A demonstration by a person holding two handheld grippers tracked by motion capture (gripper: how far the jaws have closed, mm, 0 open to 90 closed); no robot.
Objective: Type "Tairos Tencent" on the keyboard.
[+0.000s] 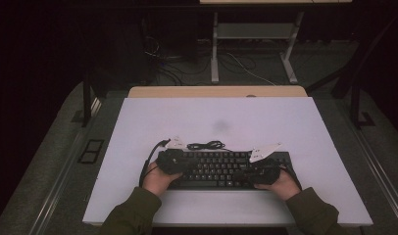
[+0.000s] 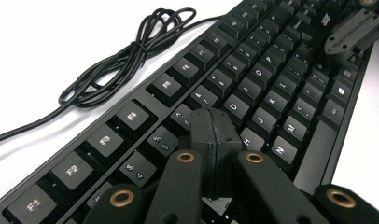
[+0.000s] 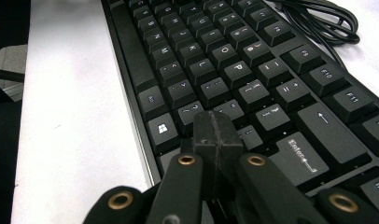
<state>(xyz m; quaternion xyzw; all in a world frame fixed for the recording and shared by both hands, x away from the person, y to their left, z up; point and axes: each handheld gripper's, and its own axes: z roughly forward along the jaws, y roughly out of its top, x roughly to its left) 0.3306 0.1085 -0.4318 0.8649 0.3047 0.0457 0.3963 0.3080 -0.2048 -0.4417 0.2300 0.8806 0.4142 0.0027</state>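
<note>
Just one keyboard (image 1: 221, 169), two grippers over it.

White table (image 1: 216, 117) open beyond keyboard (image 1: 221, 169) — coiled cable (image 1: 206, 145) intrudes.

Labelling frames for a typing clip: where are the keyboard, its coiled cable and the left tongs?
keyboard (image 1: 221, 169), high view, middle keys.
coiled cable (image 2: 127, 56), left gripper view, bundled loops.
left tongs (image 2: 214, 122), left gripper view, closed tips.

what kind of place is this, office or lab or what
Probably a lab or office workroom set up for recording: a black keyboard with its bundled cable lies on a white table, and beyond it a desk frame stands over loose floor cables.
</note>
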